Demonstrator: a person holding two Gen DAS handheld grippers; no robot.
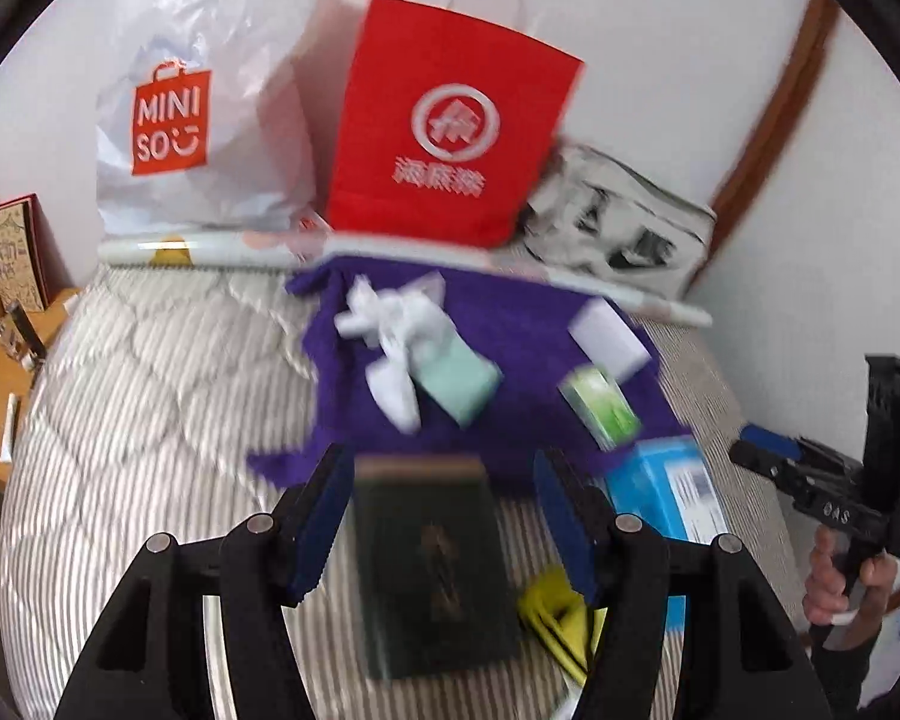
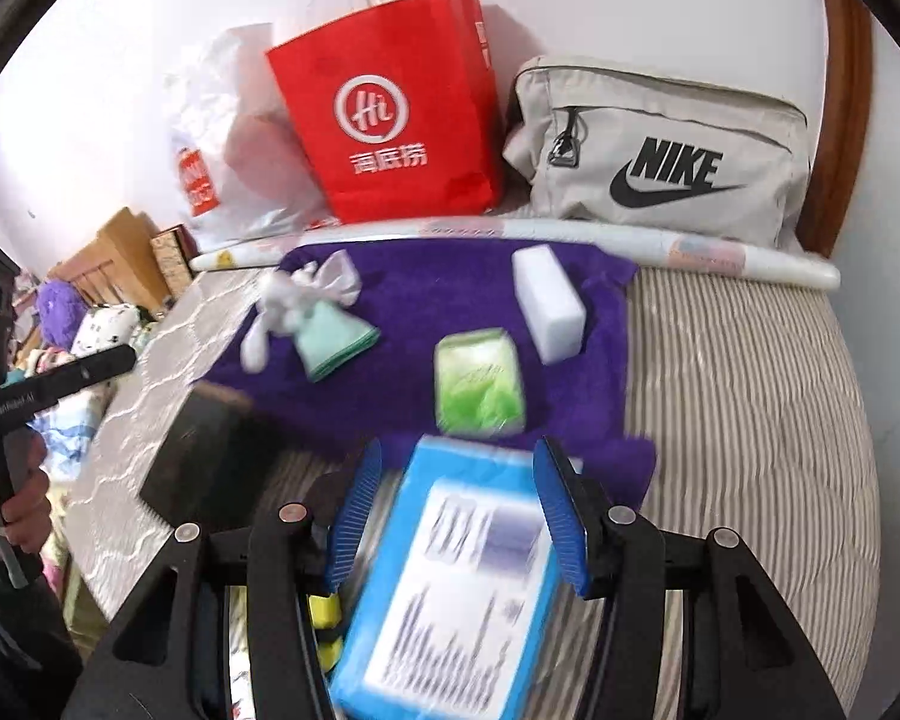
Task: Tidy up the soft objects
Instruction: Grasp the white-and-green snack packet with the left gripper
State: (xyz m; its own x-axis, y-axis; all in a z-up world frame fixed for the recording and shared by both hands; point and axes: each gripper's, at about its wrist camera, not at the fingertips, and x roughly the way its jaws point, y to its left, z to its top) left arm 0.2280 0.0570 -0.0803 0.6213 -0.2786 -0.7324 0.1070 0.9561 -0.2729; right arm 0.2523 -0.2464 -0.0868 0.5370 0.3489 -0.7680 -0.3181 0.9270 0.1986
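The soft things lie gathered on a purple towel point(image 2: 414, 324) spread over the bed point(image 2: 744, 396), likely as a sorting patch: a white sponge block point(image 2: 549, 303), a green packet point(image 2: 479, 390), a mint cloth point(image 2: 333, 339); the left gripper point(image 1: 444, 516) hangs with jaws apart over a dark book-like thing point(image 1: 435, 564), not touching it. The right gripper point(image 2: 459, 510) straddles a blue pack point(image 2: 450, 588), jaws spread, seemingly poised to clamp it.

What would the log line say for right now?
left gripper: open over dark sponge | right gripper: open around blue pack | purple towel: holds soft items
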